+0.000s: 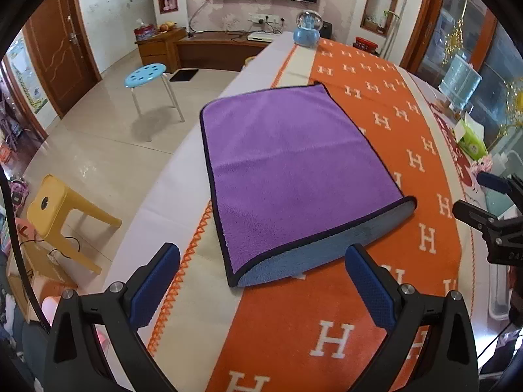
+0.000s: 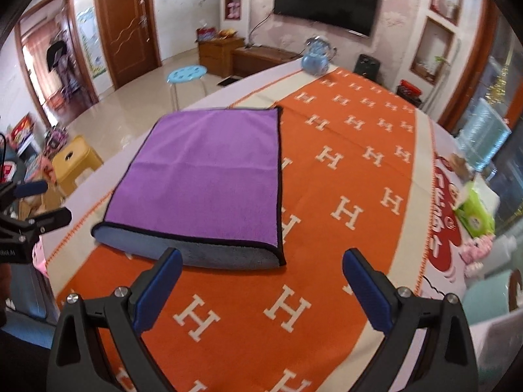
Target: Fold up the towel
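Note:
A purple towel with a dark trim and grey-blue underside lies folded on the orange H-pattern cloth; its folded edge faces me. It also shows in the right wrist view. My left gripper is open and empty, hovering just short of the towel's near folded edge. My right gripper is open and empty, near the towel's near right corner. The right gripper also shows at the edge of the left wrist view, and the left gripper at the edge of the right wrist view.
A blue snow-globe ornament stands at the table's far end. A green tissue box and a clear water jug sit at the right side. Blue stool and yellow stool stand on the floor left of the table.

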Demonstrator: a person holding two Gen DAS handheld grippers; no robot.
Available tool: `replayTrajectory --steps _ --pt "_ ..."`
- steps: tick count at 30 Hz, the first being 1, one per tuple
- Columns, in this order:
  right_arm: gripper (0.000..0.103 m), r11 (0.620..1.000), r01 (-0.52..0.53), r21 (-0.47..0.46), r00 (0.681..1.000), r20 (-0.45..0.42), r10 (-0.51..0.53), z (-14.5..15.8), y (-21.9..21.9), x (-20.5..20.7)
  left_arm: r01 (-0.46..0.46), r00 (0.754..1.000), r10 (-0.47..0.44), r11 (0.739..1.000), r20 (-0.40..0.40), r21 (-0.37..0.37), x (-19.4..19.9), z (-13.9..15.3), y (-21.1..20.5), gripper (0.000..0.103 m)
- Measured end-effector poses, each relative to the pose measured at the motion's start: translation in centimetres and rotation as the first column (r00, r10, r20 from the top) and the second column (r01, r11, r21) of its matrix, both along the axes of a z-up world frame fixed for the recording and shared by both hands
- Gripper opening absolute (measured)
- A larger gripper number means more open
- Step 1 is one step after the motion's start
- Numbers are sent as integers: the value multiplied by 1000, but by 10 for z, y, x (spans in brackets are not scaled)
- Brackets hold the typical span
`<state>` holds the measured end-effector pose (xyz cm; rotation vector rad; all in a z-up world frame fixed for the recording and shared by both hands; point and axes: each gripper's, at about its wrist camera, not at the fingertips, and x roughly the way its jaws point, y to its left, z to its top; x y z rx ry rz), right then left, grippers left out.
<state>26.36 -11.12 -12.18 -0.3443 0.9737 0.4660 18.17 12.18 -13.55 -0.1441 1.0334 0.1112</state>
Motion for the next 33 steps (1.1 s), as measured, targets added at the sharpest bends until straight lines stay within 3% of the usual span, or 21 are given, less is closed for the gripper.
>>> replayTrajectory --steps 9,19,26,31,33 --pt "93 993 -114 -25 993 -44 113 -45 13 20 50 998 -51 998 -40 -24 18 -44 8 101" --pt "83 992 -112 -56 987 -123 104 -87 12 38 10 992 -15 999 -122 -39 32 -85 13 101" --pt "70 991 -124 -46 981 -155 115 -101 11 44 16 992 -25 997 -126 -75 35 -92 10 99" --pt "68 992 -126 -31 981 -155 120 -102 10 44 16 992 -28 995 -123 -96 37 -95 7 99" --pt "65 992 -126 -26 981 -152 120 -101 9 44 14 991 -27 995 -127 -103 38 -97 6 95"
